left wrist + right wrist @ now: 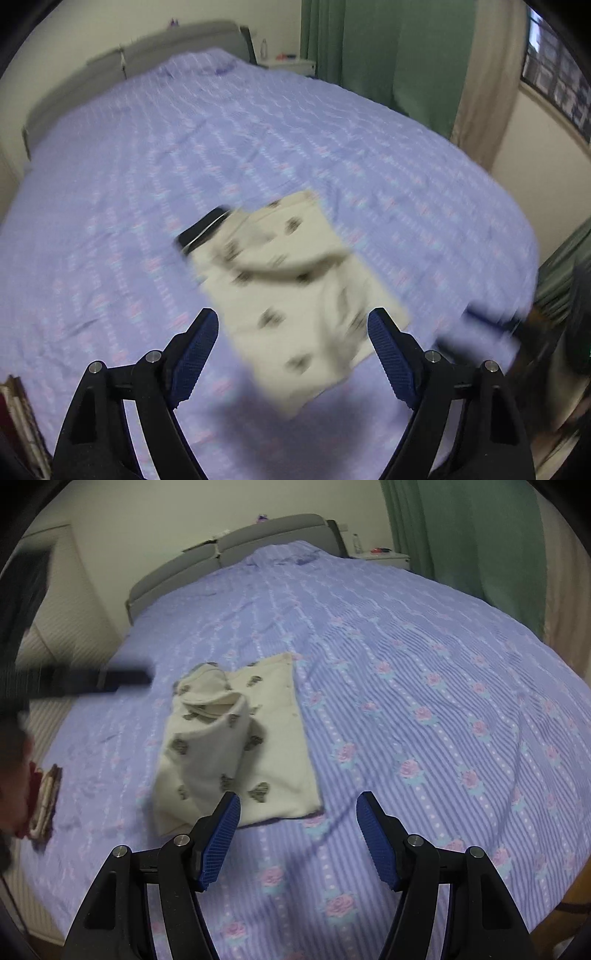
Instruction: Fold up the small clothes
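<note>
A small cream garment [236,746] with dark prints lies on the purple flowered bedspread [424,701], partly folded, with a rolled flap humped up on its left half. In the left wrist view the same garment [295,288] is motion-blurred and lies just beyond my left gripper [293,314], which hangs above its near end, open, with nothing between the blue pads. My right gripper [298,795] is open and empty too, above the bedspread at the garment's near right corner.
A blurred black bar [92,681] crosses the left of the right wrist view. A dark flat object [201,229] sits at the garment's far left edge. Folded clothes [46,801] are stacked at the bed's left edge. Grey headboard [258,539], nightstand [384,557] and green curtain [461,528] stand beyond.
</note>
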`<state>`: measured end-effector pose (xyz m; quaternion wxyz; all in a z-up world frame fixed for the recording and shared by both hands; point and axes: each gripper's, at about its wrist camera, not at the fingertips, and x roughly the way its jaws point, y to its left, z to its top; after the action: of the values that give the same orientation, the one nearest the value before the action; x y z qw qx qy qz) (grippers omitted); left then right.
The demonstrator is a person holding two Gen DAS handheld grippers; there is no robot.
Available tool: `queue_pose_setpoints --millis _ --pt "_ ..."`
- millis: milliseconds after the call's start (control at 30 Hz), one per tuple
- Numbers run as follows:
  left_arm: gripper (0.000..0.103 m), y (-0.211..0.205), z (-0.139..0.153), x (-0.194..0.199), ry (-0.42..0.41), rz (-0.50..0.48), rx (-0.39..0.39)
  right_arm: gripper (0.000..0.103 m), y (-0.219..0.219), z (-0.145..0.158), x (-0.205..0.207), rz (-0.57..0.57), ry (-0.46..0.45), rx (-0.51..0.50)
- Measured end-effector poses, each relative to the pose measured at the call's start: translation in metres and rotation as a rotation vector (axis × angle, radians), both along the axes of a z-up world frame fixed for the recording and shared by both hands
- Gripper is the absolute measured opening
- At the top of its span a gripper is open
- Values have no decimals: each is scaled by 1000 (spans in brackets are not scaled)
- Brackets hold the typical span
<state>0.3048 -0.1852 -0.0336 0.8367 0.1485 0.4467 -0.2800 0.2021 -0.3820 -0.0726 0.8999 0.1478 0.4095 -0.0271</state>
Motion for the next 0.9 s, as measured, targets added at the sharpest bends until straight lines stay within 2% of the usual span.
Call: queue_pose_setpoints --millis 100,167,267,333,400,533,600,733,900 --pt "83 31 -26 -22 11 -19 4 66 12 6 -1 23 -13 -9" --pt "82 44 -45 -30 37 -32 -23 66 22 9 1 50 -25 -5" --pt "71 53 -64 -31 60 -21 -65 66 36 14 11 101 -38 -1" --pt "70 53 -77 -32 76 -17 -83 66 47 15 22 132 -17 -18" --pt "61 46 -87 -33 103 -40 -89 65 56 15 27 155 -6 -36" --pt "58 38 -99 -37 83 -64 -94 65 66 15 36 164 10 -56" --pt "53 34 -106 -35 85 -70 -91 65 67 16 39 162 11 -44" --pt "52 30 -119 -31 81 -55 -64 65 71 12 49 163 25 -41" --pt "49 33 -124 -23 98 -27 -102 65 75 2 65 156 56 -22"
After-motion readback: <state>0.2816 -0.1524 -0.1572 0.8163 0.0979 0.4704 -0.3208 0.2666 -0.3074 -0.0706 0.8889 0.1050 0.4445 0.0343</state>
